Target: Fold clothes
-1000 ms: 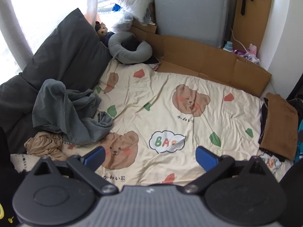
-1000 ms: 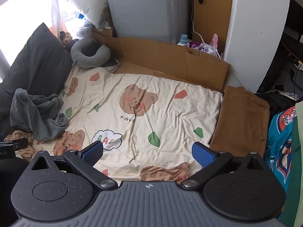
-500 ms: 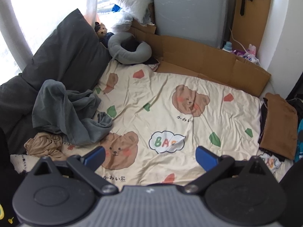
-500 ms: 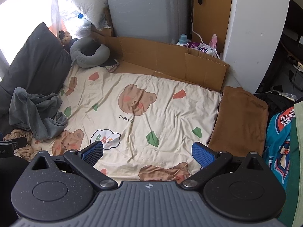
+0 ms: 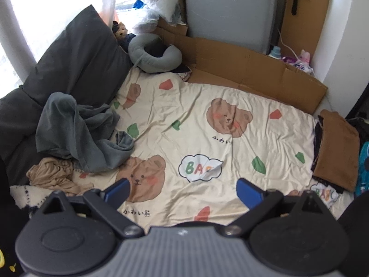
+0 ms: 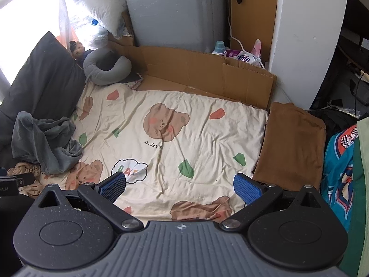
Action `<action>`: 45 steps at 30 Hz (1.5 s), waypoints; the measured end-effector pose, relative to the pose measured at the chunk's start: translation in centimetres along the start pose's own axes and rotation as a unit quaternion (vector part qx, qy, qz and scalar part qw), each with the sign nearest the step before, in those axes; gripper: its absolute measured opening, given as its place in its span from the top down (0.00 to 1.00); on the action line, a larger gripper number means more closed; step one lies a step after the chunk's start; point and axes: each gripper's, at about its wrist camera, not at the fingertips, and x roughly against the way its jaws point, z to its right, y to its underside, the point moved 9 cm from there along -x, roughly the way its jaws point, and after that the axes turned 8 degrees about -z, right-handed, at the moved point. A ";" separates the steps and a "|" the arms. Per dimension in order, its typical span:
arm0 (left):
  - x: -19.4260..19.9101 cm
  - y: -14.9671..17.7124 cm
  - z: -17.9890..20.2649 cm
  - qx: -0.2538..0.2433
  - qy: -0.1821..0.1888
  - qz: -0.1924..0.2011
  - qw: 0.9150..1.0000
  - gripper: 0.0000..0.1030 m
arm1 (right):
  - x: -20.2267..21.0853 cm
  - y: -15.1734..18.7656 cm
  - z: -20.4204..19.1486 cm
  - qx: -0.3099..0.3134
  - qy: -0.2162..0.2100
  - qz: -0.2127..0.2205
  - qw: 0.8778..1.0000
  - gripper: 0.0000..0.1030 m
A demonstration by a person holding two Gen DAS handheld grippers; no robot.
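Observation:
A crumpled grey garment (image 5: 78, 136) (image 6: 43, 143) lies at the left side of the bear-print bedsheet (image 5: 207, 138) (image 6: 184, 138), with a bunched tan garment (image 5: 53, 177) (image 6: 23, 168) just in front of it. A folded brown garment (image 5: 336, 150) (image 6: 293, 143) rests flat at the right edge of the bed. My left gripper (image 5: 183, 192) hovers open above the near part of the sheet, holding nothing. My right gripper (image 6: 180, 185) is also open and empty, high over the sheet's near right part. The left gripper's black body shows at the right wrist view's left edge.
A dark pillow (image 5: 76, 64) and grey neck pillow (image 5: 154, 55) sit at the bed's far left. Flattened cardboard (image 5: 253, 69) lines the far edge below a grey cabinet (image 6: 175, 11). Colourful teal clothing (image 6: 341, 168) hangs at the right, near a white wall (image 6: 306, 34).
Both grippers drifted very slightly; the right wrist view shifted a little so the bed sits further left. Nothing was grasped or moved.

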 end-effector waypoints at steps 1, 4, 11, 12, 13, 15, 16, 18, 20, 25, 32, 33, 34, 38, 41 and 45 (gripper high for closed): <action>0.1 -0.1 0.0 0.000 0.003 0.000 1.000 0.03 | 0.0 0.0 0.0 -0.002 0.000 0.000 1.000 0.01; 0.5 -0.4 0.2 -0.003 0.006 0.003 1.000 0.03 | 0.0 0.0 0.3 -0.010 -0.002 0.001 1.000 0.01; 1.5 -1.2 0.7 -0.011 0.014 0.010 1.000 0.03 | 0.3 -0.3 0.5 -0.011 0.006 0.003 1.000 0.01; 1.6 -1.3 0.8 -0.012 0.016 0.011 1.000 0.03 | 0.4 -0.4 0.5 -0.011 0.004 0.003 1.000 0.01; 1.7 -1.4 0.9 -0.013 0.017 0.012 1.000 0.03 | 0.5 -0.5 0.5 -0.011 0.002 0.003 1.000 0.01; 2.2 -1.7 1.0 -0.015 0.024 0.016 0.999 0.03 | 1.0 -0.9 1.0 -0.017 0.002 0.009 1.000 0.01; 2.4 -1.8 1.0 -0.017 0.025 0.018 0.999 0.03 | 1.2 -1.2 1.2 -0.019 0.003 0.011 1.000 0.01; 2.6 -2.1 0.8 -0.021 0.018 0.022 0.999 0.03 | 1.5 -1.6 1.5 -0.019 0.005 0.013 1.000 0.01; 2.8 -2.4 0.5 -0.024 0.014 0.024 0.999 0.03 | 1.7 -2.1 1.9 -0.020 0.007 0.017 1.000 0.01; 3.0 -2.9 -0.8 -0.009 0.011 0.022 1.000 0.03 | 2.4 -2.9 2.0 -0.017 0.006 0.026 1.000 0.01; 3.6 -3.8 -2.7 0.012 0.008 0.029 0.999 0.04 | 3.3 -4.0 1.6 -0.010 -0.003 0.038 0.999 0.01; 3.8 -4.0 -2.7 0.011 0.018 0.031 0.999 0.05 | 3.5 -4.3 1.6 -0.010 -0.003 0.040 0.999 0.01; 4.0 -4.1 -2.8 0.011 0.025 0.033 0.999 0.06 | 3.7 -4.6 1.5 -0.010 -0.002 0.043 0.999 0.01; 4.7 -5.1 -3.6 0.021 0.024 0.047 0.998 0.07 | 4.6 -5.8 1.0 -0.006 -0.014 0.055 0.998 0.00; 4.9 -5.9 -4.5 0.035 0.012 0.051 0.998 0.07 | 4.8 -6.6 0.5 -0.002 -0.023 0.060 0.998 0.00; 5.3 -6.8 -5.9 0.045 0.000 0.062 0.997 0.06 | 4.1 -7.4 -0.1 0.009 -0.035 0.057 0.998 0.01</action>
